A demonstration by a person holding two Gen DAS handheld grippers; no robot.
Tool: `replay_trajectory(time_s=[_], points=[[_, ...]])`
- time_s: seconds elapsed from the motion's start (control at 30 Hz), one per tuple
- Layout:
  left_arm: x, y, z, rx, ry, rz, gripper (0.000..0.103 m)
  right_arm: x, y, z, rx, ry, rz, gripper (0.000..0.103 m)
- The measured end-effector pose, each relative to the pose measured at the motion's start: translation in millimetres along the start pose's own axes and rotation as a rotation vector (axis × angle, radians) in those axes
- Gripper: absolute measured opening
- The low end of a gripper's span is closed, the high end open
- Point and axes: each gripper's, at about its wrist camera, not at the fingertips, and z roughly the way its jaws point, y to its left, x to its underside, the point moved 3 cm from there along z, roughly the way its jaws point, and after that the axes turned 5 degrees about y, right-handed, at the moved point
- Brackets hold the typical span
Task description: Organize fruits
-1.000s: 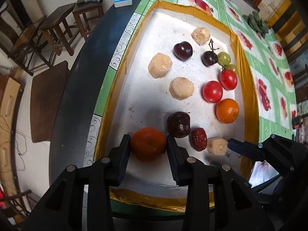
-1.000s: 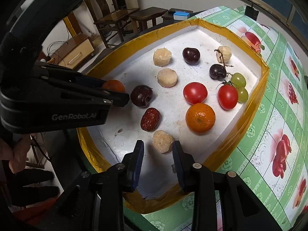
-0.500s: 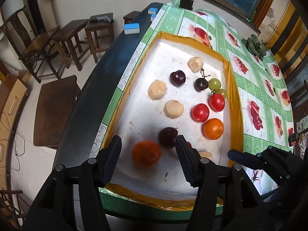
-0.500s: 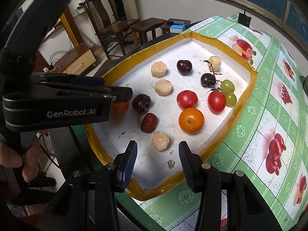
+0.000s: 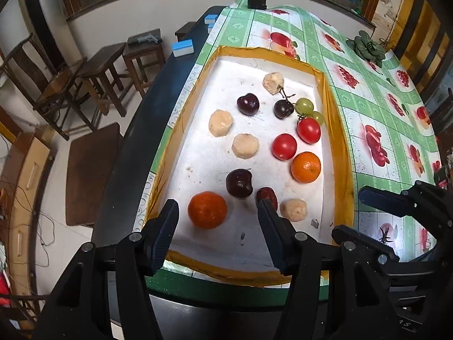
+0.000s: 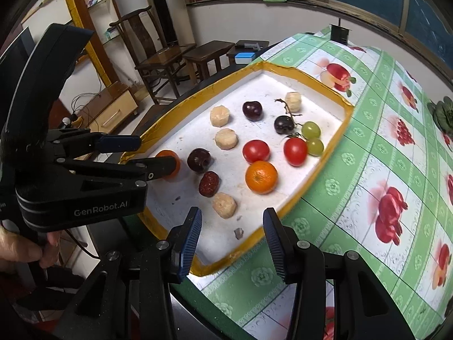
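Hovering above the near end of the white foam tray with the yellow taped rim, the left gripper is standing half open and holding nothing; the round orange tangerine is lying on the tray between its 2 fingers, clear of both pads. The right gripper's jaws have just been opening, and it too is gripping nothing, with the pale beige peeled fruit chunk sitting just ahead of its fingertips. Just beyond that are lying a wrinkled dark red date and a dark purple plum. Farther out are sitting a second tangerine, 2 red tomatoes, more pale chunks, 2 green grapes and 2 dark cherries.
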Motion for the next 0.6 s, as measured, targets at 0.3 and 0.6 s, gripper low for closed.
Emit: replay_trajectory(time_s=[0.3,0.6], points=[[-6,-5,-26,0.003,-0.116,0.017,0.065,6,-7,-8,0.013,-0.013,0.037,0.060],[-7,-3,-33,-0.027,-0.155,0.037,0.082,7,-5,-8,0.016,-0.016,0.062,0.060]])
